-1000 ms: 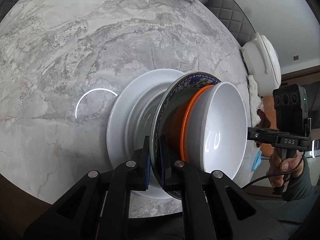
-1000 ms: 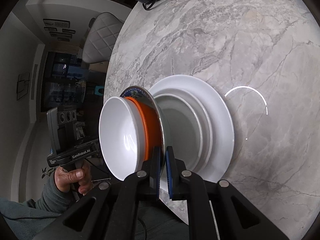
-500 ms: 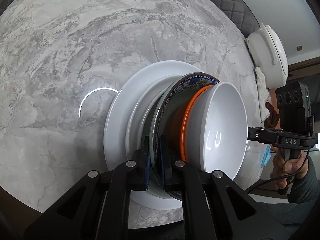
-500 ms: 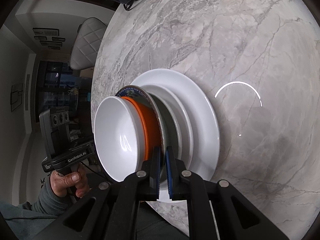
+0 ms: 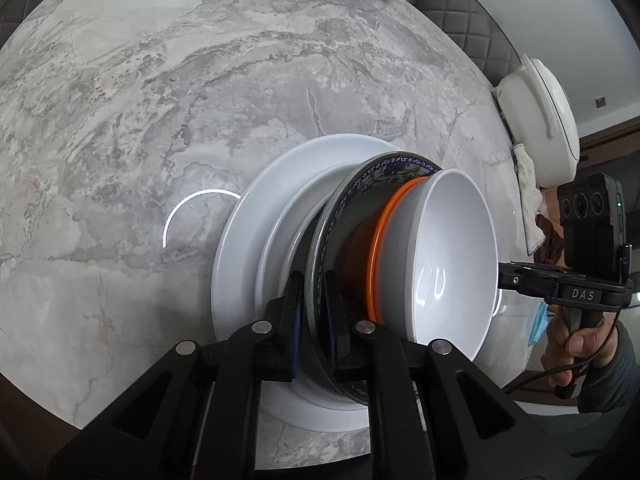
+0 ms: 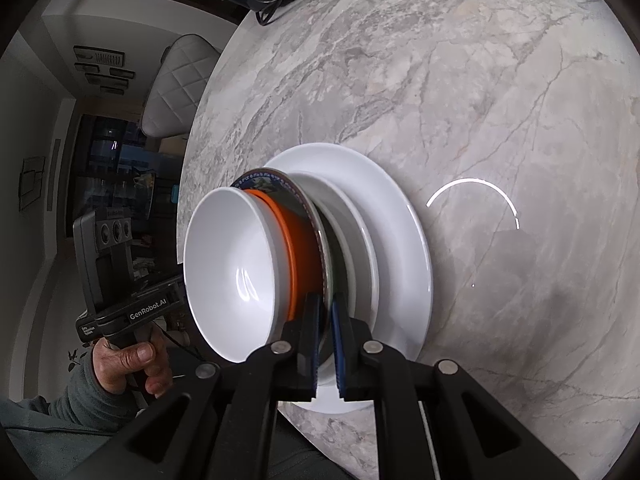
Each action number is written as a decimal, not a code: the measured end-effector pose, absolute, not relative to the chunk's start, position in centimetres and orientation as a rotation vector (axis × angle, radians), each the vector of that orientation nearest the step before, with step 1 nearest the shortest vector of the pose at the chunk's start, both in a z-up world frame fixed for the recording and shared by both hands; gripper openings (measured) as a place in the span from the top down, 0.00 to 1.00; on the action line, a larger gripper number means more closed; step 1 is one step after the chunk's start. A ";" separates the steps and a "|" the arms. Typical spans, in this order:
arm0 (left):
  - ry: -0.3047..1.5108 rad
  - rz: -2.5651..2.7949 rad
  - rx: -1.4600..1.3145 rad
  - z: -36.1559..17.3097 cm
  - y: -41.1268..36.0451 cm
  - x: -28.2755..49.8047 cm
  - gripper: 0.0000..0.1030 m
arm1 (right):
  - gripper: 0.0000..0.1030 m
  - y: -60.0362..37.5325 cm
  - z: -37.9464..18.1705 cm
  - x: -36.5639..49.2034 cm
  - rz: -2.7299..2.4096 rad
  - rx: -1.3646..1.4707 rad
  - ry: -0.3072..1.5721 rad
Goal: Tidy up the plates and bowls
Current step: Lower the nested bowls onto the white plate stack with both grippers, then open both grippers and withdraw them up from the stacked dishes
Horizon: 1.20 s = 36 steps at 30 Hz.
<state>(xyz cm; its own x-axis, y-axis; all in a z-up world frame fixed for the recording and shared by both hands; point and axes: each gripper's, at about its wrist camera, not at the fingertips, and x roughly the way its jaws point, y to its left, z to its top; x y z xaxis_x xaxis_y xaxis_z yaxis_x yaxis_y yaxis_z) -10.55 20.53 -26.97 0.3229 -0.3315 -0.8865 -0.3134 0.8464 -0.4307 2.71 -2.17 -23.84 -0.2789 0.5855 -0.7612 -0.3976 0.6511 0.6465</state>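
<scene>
On the marble bench lie a large white plate and a smaller white plate nested on it. The left tongs are clamped on the rim of the patterned plate, which carries an orange bowl and a white bowl, just above the white plates. The right tongs pinch the same rim opposite.
</scene>
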 end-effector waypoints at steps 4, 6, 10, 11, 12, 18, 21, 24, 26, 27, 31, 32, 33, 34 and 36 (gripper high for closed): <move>1.250 -0.006 -0.598 -26.9 20.4 -10.7 0.91 | 0.90 -2.0 -23.6 2.5 0.954 0.136 1.566; 1.244 -0.002 -0.597 -26.9 20.4 -10.8 0.91 | 0.87 -2.1 -23.5 2.4 0.950 0.130 1.556; 1.234 0.007 -0.587 -26.7 20.3 -11.3 0.91 | 0.78 -2.2 -23.4 2.3 0.926 0.113 1.540; 1.232 0.007 -0.584 -26.7 20.3 -11.4 0.91 | 0.74 -2.3 -23.3 2.3 0.921 0.112 1.535; 1.231 0.006 -0.580 -26.6 20.3 -11.5 0.91 | 0.70 -2.4 -23.2 2.3 0.916 0.109 1.531; 1.214 0.004 -0.563 -26.3 20.2 -12.0 0.89 | 0.50 -3.3 -22.7 1.9 0.892 0.120 1.503; 1.201 0.004 -0.535 -25.8 20.1 -12.3 0.89 | 0.49 -3.6 -22.4 1.6 0.883 0.117 1.489; 1.175 0.001 -0.526 -25.1 20.1 -12.9 0.83 | 0.42 -3.7 -22.0 1.3 0.877 0.123 1.475; 1.176 0.065 -0.456 -24.3 20.3 -13.2 0.54 | 0.36 -4.0 -21.7 1.0 0.866 0.127 1.463; 1.165 0.084 -0.446 -23.9 20.6 -13.5 0.31 | 0.34 -4.1 -21.6 0.9 0.861 0.129 1.457; 1.078 0.119 -0.437 -21.2 22.0 -15.2 0.04 | 0.24 -4.8 -21.0 0.2 0.820 0.135 1.451; 1.072 0.122 -0.425 -20.6 22.0 -15.6 0.04 | 0.21 -5.0 -20.8 0.0 0.812 0.134 1.450; 1.065 0.130 -0.420 -20.0 21.9 -16.0 0.04 | 0.16 -5.1 -20.4 -0.3 0.802 0.132 1.444; 1.055 0.143 -0.417 -19.5 21.8 -16.4 0.04 | 0.14 -5.3 -19.9 -0.5 0.795 0.130 1.433; 1.024 0.171 -0.412 -18.0 21.5 -17.3 0.04 | 0.11 -5.4 -19.2 -0.9 0.787 0.131 1.419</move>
